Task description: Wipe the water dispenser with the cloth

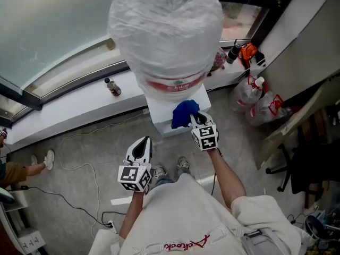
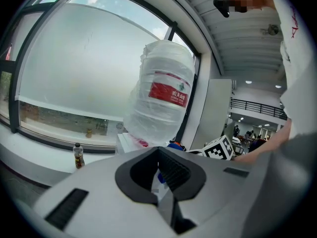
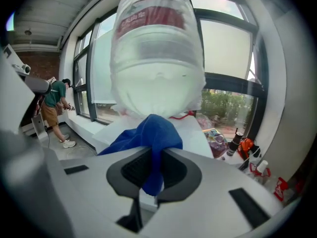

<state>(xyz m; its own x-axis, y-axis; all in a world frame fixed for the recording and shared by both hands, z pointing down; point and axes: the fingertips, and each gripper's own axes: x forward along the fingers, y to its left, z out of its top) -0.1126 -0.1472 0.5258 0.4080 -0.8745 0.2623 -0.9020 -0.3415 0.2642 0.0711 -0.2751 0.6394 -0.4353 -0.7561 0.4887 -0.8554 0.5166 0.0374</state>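
Cloth (image 3: 148,135) is pinched in your right gripper (image 3: 154,170): the blue fabric runs down between the two dark pads, which are clamped on it, and the rest bunches up above the jaws. In the head view the same cloth (image 1: 184,113) lies against the white top of the water dispenser (image 1: 158,112), at its front edge, just below the big bottle (image 1: 166,31) wrapped in clear plastic. Your right gripper (image 1: 198,121) reaches it from the front with your forearm stretched out.

Your left gripper (image 1: 142,142) hangs lower and nearer your body, above the grey floor and well apart from the dispenser. Its own view shows the left gripper (image 2: 161,175) with the pads a narrow gap apart and nothing held between them (the bit of blue seen through the gap is the cloth farther off). The wrapped bottle (image 2: 161,95), with its red label, stands ahead of it.

A small drink bottle (image 1: 112,87) stands on the white window ledge to the left of the dispenser, apart from it.
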